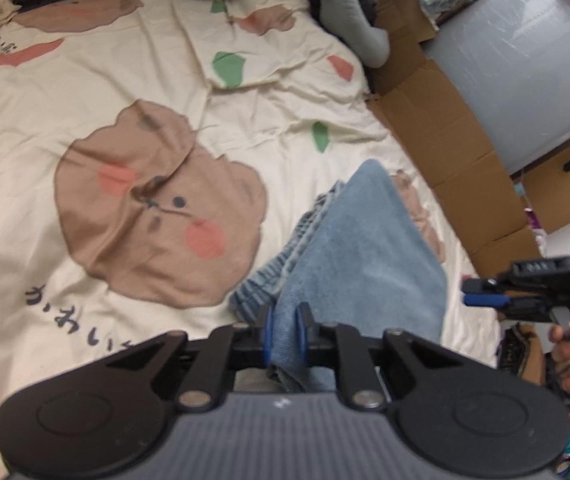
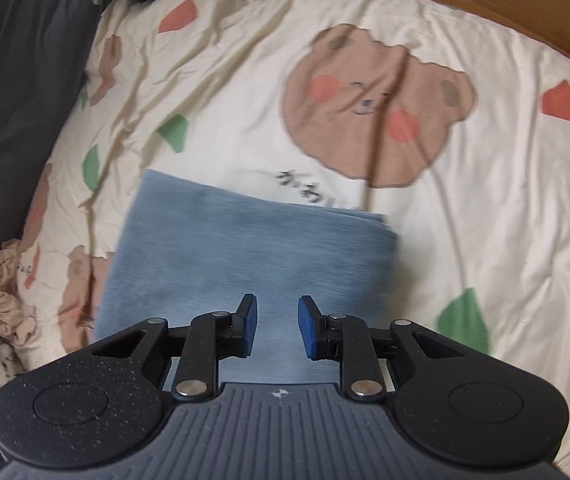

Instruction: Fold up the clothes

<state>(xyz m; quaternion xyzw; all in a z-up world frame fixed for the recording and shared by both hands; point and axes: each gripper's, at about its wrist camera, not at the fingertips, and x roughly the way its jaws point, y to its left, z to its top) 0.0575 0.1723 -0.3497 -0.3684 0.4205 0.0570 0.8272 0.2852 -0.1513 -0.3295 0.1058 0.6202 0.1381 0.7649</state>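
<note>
left gripper [image 1: 284, 336] pinching blue garment [image 1: 361, 248], bear-print bedsheet [image 1: 85, 128]

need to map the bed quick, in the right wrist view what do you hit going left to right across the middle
dark grey cushion → green leaf print → blue folded cloth → brown bear print → red patch print

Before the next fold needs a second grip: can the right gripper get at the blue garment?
Probably yes: the right gripper hangs open just above the blue garment, nothing between them.
</note>
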